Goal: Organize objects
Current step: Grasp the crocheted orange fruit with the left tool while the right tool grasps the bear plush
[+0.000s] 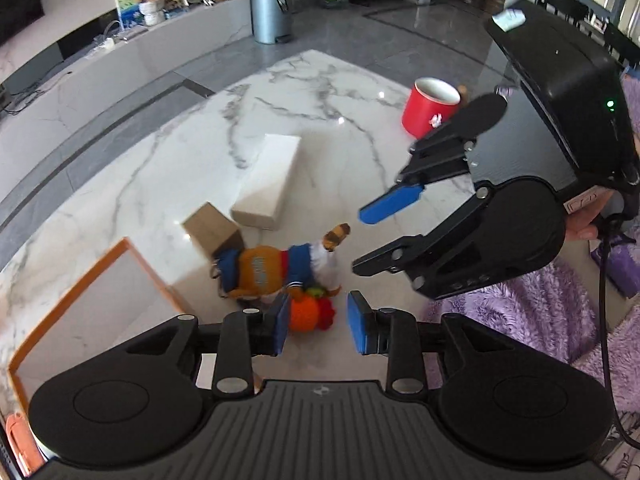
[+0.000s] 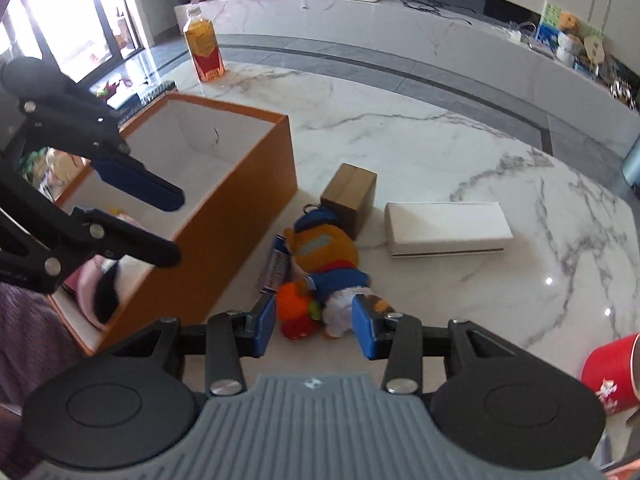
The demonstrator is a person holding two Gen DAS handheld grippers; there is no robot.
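On marble table (image 2: 440,152), largest first: orange box (image 2: 224,216) at 9 o'clock in right view, open top, pink and black item (image 2: 100,284) inside. White box (image 2: 446,230) at 3 o'clock, brown carton (image 2: 350,196) just beside it near 12. Red cup (image 1: 430,106) at 1 o'clock in left view; bottle (image 2: 204,50) at 11 in right view, well apart. Plush toy (image 2: 324,256) lies centre, touching carton, orange knit toy (image 2: 294,304) against it. Left gripper (image 1: 322,326) jaws apart, nothing clamped, above the knit toy. Right gripper (image 2: 314,326) jaws apart, empty, over both toys.
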